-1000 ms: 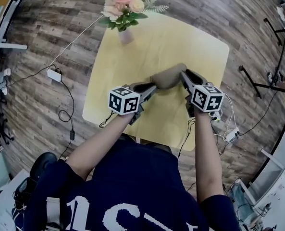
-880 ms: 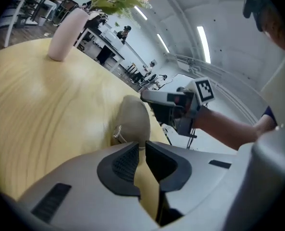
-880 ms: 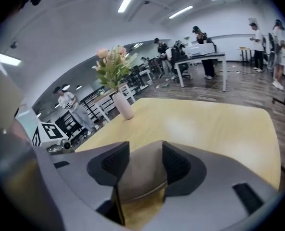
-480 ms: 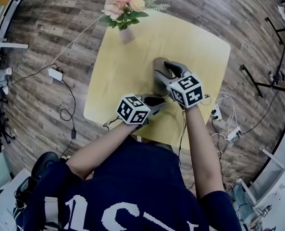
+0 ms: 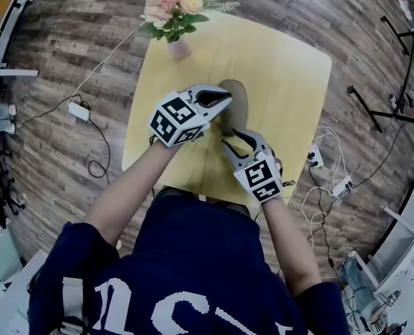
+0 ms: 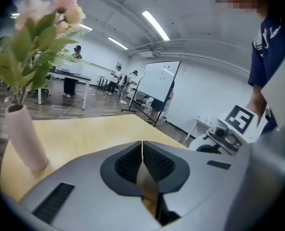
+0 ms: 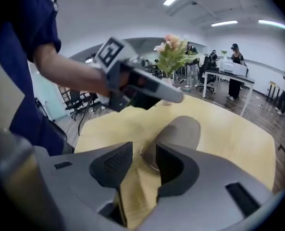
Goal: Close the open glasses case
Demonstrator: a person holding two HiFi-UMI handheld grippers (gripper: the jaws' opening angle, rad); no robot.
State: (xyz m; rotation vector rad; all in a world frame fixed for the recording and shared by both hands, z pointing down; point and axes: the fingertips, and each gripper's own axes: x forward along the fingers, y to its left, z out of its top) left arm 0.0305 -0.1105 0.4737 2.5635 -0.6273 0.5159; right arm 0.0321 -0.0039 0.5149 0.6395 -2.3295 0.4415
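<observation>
1. The glasses case (image 5: 236, 102) lies on the yellow table (image 5: 290, 68), a little above the middle of the head view. It is a taupe oval with its long side running up and down the frame.
2. In the right gripper view the case (image 7: 180, 131) sits mid-frame with its domed side up. A paler rim shows at its near end, so the lid may not be fully down, but the view is too soft to be sure.
3. The left gripper (image 5: 225, 98) reaches in from the left of the head view, and its tips lie at the case's left edge. Whether they touch it cannot be told.
4. In its own view the left gripper's (image 6: 142, 146) jaws are pressed together with nothing between them, and they have just been closing.
5. The right gripper (image 5: 236, 139) sits just below the case in the head view, pointing up the frame at its near end.
6. In its own view the right gripper's (image 7: 142, 150) jaws stand apart, though they have just been narrowing. Only bare table shows between them, and the case lies just beyond the tips, ungripped.
7. At the table's upper left corner stands a pale vase (image 5: 179, 49) of pink and cream flowers (image 5: 170, 2), well apart from the case.
8. Around the table is a wood-plank floor (image 5: 67, 40), with cables (image 5: 95, 145) trailing at the left of the frame.
</observation>
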